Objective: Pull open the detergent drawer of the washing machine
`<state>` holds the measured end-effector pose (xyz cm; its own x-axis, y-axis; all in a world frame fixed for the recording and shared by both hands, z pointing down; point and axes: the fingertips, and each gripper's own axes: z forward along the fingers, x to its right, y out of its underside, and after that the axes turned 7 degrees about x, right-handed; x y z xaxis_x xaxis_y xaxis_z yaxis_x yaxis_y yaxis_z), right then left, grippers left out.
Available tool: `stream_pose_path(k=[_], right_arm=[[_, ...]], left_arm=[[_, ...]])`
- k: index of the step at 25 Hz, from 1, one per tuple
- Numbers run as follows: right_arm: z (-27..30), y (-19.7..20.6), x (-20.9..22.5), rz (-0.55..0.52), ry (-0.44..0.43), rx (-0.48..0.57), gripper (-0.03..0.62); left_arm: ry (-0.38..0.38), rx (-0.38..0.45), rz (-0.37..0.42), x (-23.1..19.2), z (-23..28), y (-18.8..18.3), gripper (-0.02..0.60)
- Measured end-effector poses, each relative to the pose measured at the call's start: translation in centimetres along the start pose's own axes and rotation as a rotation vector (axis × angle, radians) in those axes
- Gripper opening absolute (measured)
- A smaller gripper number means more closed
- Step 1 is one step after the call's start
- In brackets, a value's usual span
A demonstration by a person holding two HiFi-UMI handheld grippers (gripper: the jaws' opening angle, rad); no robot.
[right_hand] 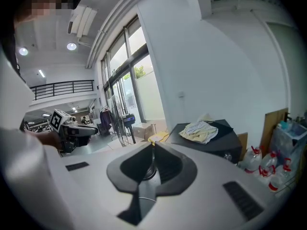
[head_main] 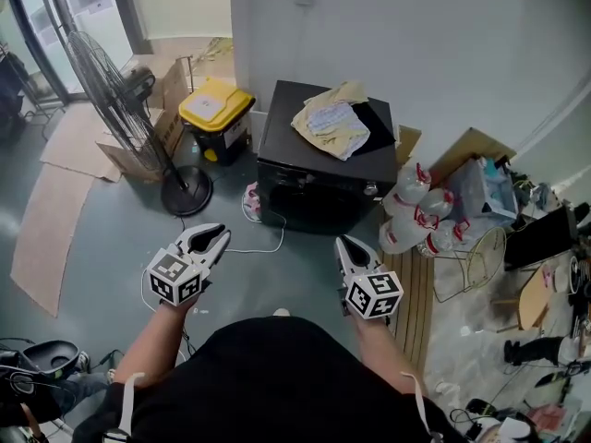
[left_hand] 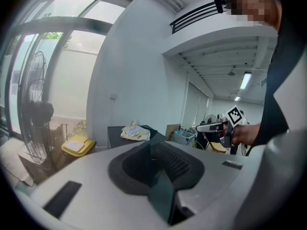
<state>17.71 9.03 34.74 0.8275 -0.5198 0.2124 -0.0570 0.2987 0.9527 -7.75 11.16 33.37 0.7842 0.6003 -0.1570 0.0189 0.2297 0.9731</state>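
The black washing machine [head_main: 319,178] stands against the white wall ahead of me, with yellow and white cloths [head_main: 334,118] piled on its lid. Its front is dark; a small knob [head_main: 370,190] shows at the right, and I cannot make out the drawer. My left gripper [head_main: 215,238] and right gripper [head_main: 348,246] hover over the floor, short of the machine and apart from it. Both are shut with nothing between their fingers. The left gripper view has its jaws [left_hand: 152,139] meeting below the machine [left_hand: 117,135]. In the right gripper view the jaws [right_hand: 152,145] meet left of the machine [right_hand: 216,139].
A standing fan [head_main: 120,86], cardboard boxes [head_main: 164,109] and a yellow-lidded bin [head_main: 215,111] stand left of the machine. Several water bottles [head_main: 414,212], a wire basket [head_main: 480,261] and wooden slats [head_main: 416,289] crowd the right. A white cable [head_main: 270,240] lies on the floor in front.
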Motion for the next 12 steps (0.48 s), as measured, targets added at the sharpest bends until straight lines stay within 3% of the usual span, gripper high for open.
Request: stream_pose_path(k=[12], right_arm=[[1.7,-0.8,4.2,-0.009,-0.029,0.001,0.017]], left_arm=[[-0.022,-0.004,0.013,0.6,4.1,-0.7,0.071]])
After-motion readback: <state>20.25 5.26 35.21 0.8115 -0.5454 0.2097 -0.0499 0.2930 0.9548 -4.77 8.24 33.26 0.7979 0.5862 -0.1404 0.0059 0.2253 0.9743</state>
